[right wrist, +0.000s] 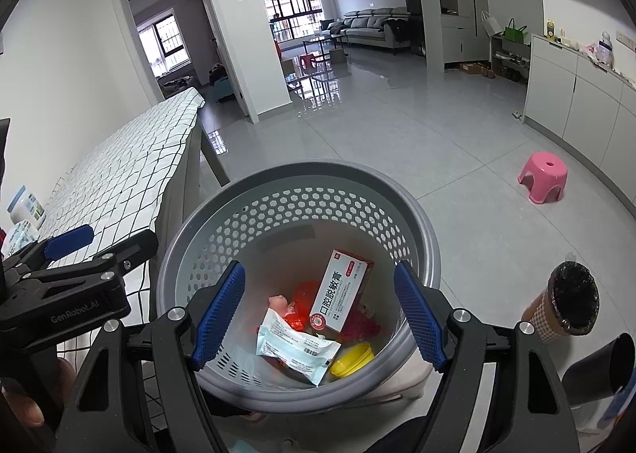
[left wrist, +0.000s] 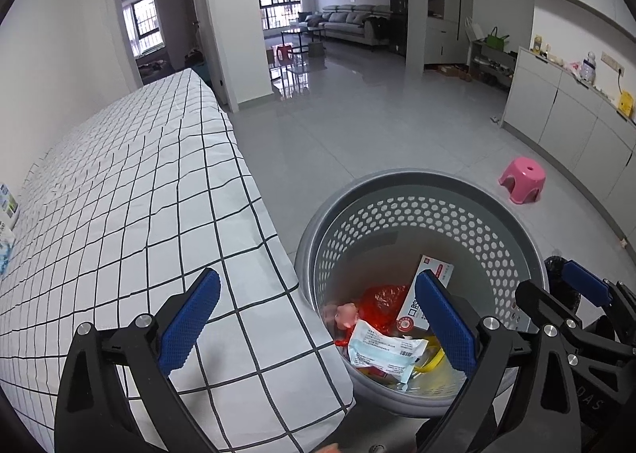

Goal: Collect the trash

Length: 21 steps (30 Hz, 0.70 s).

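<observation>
The tiled grey floor [right wrist: 397,143] fills most of both views. At 9 o'clock in the left wrist view runs the counter [left wrist: 119,214], draped in a white cloth with a black grid; in the right wrist view a white jar [right wrist: 27,206] and a blue-and-white pack [right wrist: 22,236] stand on it at 9 o'clock.

Just beside the counter's near corner stands the grey perforated bin [right wrist: 298,210], at 5 o'clock in the left wrist view and at centre in the right wrist view. The trash lies in its bottom: a white and red box [right wrist: 342,296] leaning tilted, a pale blue wrapper [right wrist: 296,349] in front of it, red crinkled plastic [right wrist: 304,294], a yellow lid [right wrist: 351,361] and a small pink lump [right wrist: 278,302].

A pink stool [right wrist: 542,177] sits on the floor at 3 o'clock, well apart from the bin. A checkered cup with a black liner [right wrist: 568,302] stands at 4 o'clock near the bin.

The left hand-held gripper [left wrist: 318,326] hangs over the counter's corner and the bin's rim, jaws wide apart, holding nothing. The right hand-held gripper [right wrist: 318,318] hangs over the bin's mouth, jaws also spread wide and empty.
</observation>
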{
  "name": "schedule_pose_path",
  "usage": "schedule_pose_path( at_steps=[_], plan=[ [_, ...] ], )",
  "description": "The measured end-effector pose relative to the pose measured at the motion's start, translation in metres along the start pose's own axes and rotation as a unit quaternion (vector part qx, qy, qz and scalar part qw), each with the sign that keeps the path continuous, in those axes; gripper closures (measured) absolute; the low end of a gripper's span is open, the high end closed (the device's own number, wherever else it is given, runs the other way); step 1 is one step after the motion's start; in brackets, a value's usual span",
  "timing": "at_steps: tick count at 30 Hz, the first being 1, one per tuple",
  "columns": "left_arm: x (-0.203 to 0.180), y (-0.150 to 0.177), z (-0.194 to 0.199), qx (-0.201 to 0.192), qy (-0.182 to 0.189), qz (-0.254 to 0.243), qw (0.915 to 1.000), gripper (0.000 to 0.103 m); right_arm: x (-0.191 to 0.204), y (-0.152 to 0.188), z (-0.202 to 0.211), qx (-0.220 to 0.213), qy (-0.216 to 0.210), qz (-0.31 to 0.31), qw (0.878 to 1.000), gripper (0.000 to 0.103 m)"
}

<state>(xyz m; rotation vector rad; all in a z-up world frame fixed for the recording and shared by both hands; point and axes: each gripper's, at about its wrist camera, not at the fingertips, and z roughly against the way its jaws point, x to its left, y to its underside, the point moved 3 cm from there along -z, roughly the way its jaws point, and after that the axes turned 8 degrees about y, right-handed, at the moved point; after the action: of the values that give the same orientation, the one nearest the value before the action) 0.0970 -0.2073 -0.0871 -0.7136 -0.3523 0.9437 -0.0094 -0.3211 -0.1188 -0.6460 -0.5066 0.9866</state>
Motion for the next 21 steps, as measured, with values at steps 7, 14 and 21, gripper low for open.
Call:
schedule_pose_path(
  at_steps=[7,14,21],
  plan=[
    [-0.0004,-0.0001,0.0020,0.000,-0.002,0.001,1.0000,0.006,0.0007,-0.0012,0.0012,-0.002,-0.001,-0.001,1.000,0.029],
    [-0.0005,0.0003,0.0013,0.001,-0.001,0.002,1.0000,0.006,0.0007,-0.0010,0.0011,-0.002,-0.001,-0.001,1.000,0.029],
    [0.0019,0.0003,0.0003,0.002,-0.001,0.004,1.0000,0.006,0.0008,-0.0017,0.0019,-0.003,-0.001,0.000,1.000,0.029]
  ],
)
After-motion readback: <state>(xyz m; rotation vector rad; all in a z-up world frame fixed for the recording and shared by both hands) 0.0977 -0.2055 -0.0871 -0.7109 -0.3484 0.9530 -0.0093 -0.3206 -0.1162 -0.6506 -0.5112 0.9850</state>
